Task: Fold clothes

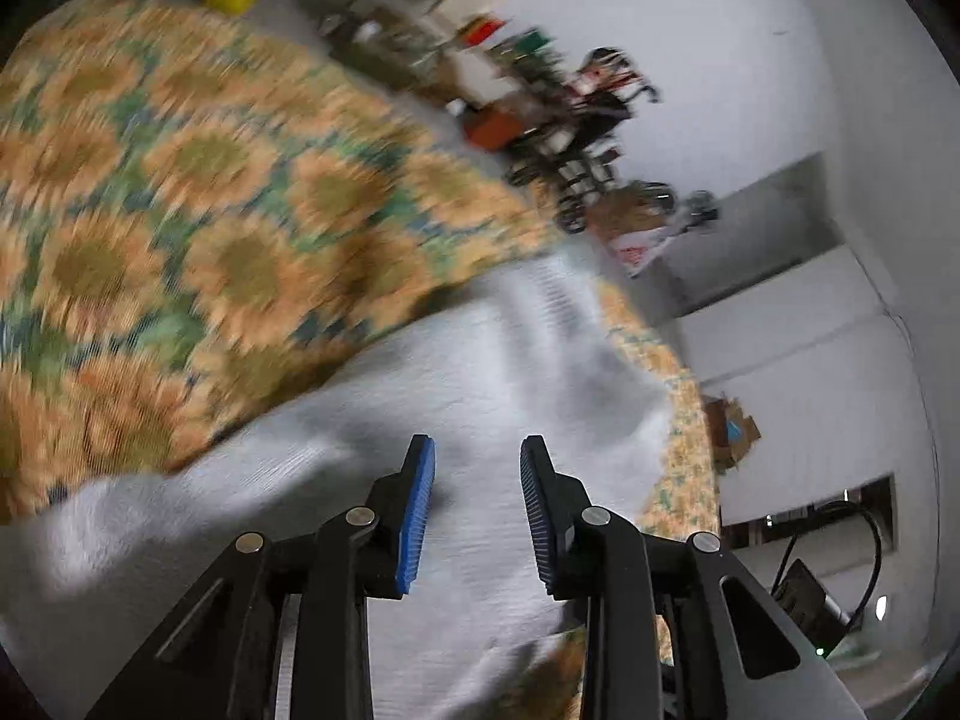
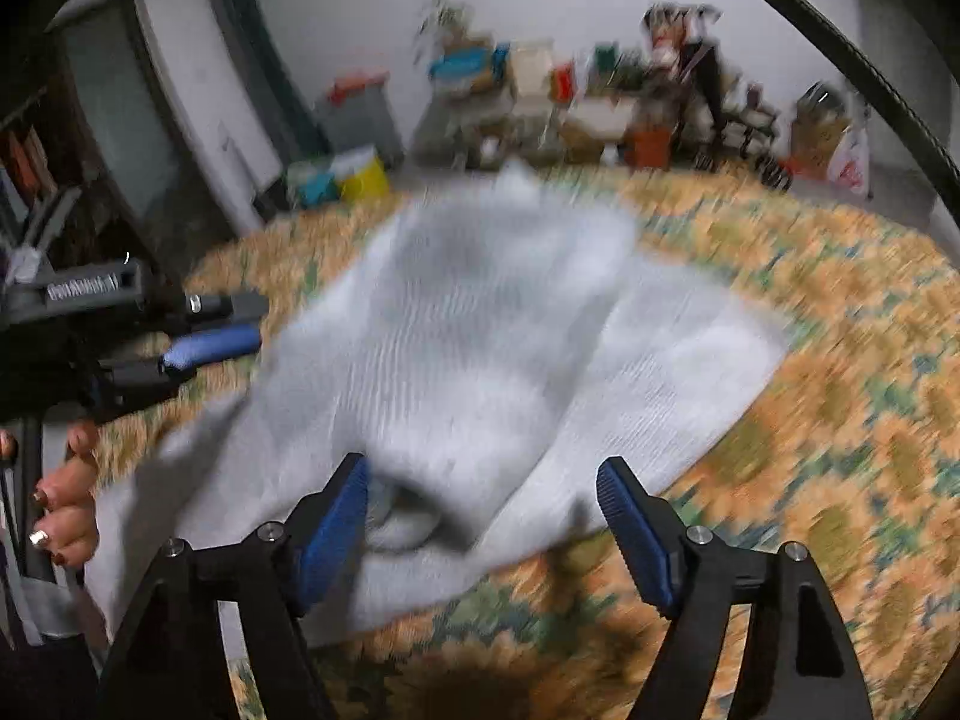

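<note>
Clutter lines the far wall beyond both pairs of jaws, all of it smeared by motion blur: a yellow tub (image 2: pixel 367 177) with a white lid sits beside a teal box (image 2: pixel 317 187), a grey bin (image 2: pixel 360 114) wears an orange lid, and an orange pot (image 2: pixel 651 145) stands among stacked boxes further right. What these containers hold cannot be told, and no label or writing is readable; a white bag (image 2: pixel 852 163) near the right end carries a red mark too blurred to read.

A white ribbed garment (image 2: pixel 480 360) lies spread on the sunflower-patterned bedspread (image 2: pixel 840 420). The right gripper (image 2: pixel 483 516) hangs over the garment's near edge with its blue pads well apart, gripping nothing; a rumpled fold lies between and just ahead of them. The left gripper (image 1: pixel 477 510) stands partly open above the same cloth, with its pads clear of the fabric that fills the gap behind them. In the right wrist view that gripper shows at the left edge, a person's hand (image 2: pixel 66 498) on its handle.
</note>
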`<state>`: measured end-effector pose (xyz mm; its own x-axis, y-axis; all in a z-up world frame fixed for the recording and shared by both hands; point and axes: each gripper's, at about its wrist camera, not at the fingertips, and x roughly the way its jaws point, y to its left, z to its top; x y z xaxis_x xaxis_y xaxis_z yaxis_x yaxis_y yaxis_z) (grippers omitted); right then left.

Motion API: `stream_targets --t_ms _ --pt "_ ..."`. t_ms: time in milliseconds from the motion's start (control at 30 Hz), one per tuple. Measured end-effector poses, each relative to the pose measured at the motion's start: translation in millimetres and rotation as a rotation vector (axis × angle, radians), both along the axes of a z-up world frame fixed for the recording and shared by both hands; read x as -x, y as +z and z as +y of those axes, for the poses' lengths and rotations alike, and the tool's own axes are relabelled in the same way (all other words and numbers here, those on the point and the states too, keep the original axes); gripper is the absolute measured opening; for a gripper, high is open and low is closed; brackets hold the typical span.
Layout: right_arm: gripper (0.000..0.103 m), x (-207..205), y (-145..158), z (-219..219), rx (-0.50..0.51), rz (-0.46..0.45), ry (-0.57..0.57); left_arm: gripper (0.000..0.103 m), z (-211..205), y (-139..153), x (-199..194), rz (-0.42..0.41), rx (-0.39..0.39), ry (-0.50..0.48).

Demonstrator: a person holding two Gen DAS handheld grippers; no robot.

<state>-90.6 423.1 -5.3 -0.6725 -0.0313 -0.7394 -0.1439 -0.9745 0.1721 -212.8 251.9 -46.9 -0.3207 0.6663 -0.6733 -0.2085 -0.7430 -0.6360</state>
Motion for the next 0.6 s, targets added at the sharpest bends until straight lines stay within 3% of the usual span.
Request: stream_targets --t_ms 100,167,267,433,533,600 --pt "0.08 11.1 24.2 1.8 -0.132 0.074 -0.059 0.031 35.5 6.3 21.4 0.025 0.086 -0.022" --pt "0.079 25.3 22.6 -1.2 -0.158 0.074 -0.039 0.031 63.5 -3.6 38.1 -0.024 0.096 -0.051" --pt "0.077 43.2 2.1 7.8 -0.157 -0.039 -0.029 0.032 99.7 -13.7 51.9 -0.021 0.199 -0.053" --pt "0.084 30.9 -35.5 46.9 0.133 -0.006 0.005 0.037 127.7 5.4 54.7 0.039 0.362 -0.142" --pt "0.085 20.7 -36.6 39.7 0.104 0.055 0.031 0.037 122.7 25.8 46.9 0.064 0.414 -0.184" --pt "0.086 16.3 -35.6 41.9 0.13 0.065 0.036 0.037 121.8 42.1 45.4 0.099 0.386 -0.203"
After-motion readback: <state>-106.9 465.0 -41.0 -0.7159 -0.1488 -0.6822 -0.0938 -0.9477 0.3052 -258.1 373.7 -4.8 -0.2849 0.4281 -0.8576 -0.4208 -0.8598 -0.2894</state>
